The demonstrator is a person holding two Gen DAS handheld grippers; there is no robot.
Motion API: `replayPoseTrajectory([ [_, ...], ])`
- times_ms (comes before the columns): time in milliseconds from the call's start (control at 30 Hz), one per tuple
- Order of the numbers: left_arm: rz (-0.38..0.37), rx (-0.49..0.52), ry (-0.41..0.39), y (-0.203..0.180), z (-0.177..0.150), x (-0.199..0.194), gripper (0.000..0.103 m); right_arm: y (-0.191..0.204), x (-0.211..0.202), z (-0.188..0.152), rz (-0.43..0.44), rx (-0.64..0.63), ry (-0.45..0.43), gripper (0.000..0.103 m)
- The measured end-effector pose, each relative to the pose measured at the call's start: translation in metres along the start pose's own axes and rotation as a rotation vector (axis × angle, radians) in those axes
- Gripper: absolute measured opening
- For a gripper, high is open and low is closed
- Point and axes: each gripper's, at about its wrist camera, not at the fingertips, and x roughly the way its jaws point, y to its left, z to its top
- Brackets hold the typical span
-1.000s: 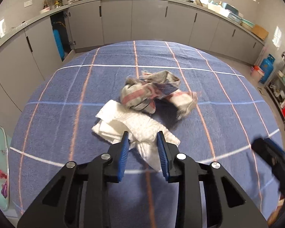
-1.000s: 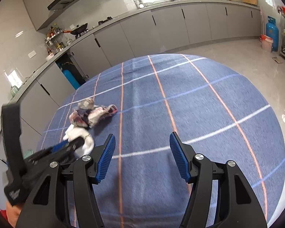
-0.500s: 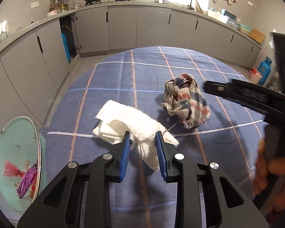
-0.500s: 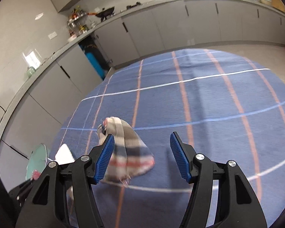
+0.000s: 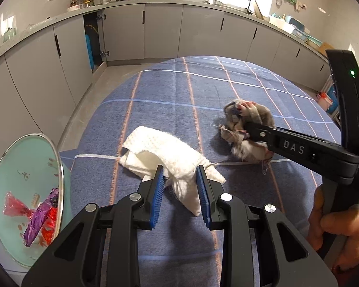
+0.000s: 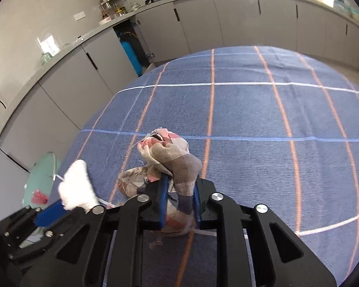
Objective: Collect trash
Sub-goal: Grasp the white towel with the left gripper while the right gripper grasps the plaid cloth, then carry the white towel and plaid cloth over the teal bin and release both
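My left gripper (image 5: 179, 191) is shut on a white cloth (image 5: 160, 148) that trails over the blue checked tablecloth (image 5: 179, 95). My right gripper (image 6: 178, 203) is shut on a crumpled plaid rag (image 6: 172, 157), grey, pink and cream, and holds it just above the table. The plaid rag also shows in the left wrist view (image 5: 249, 117), with the right gripper across it. The white cloth shows in the right wrist view (image 6: 76, 186) at the lower left.
A pale green bin (image 5: 9, 181) with a metal rim stands beside the table's left edge, holding red and purple wrappers (image 5: 36, 217). It also shows in the right wrist view (image 6: 39, 179). Grey kitchen cabinets (image 5: 160, 31) run behind the table.
My right gripper has come in over the plaid rag and shut on it. My left gripper has kept its hold on the white cloth and drawn back toward the table's left edge.
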Motion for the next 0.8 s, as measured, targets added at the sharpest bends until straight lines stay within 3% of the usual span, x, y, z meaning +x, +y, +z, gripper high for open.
replayPoseTrajectory([
  [100, 0.012, -0.003, -0.006, 0.004, -0.002, -0.005, 0.027, -0.012, -0.013, -0.003, -0.088, 0.014, -0.046, 0.016],
  [300, 0.016, -0.006, -0.014, 0.004, -0.005, -0.013, 0.027, -0.047, -0.041, -0.011, -0.175, 0.09, -0.09, 0.015],
  [433, 0.013, -0.004, -0.026, 0.0, -0.006, -0.024, 0.027, -0.05, -0.06, -0.024, -0.16, 0.116, -0.115, 0.016],
  [800, 0.043, 0.05, -0.102, -0.008, -0.015, -0.073, 0.027, -0.011, -0.107, -0.041, -0.059, 0.125, -0.204, 0.016],
])
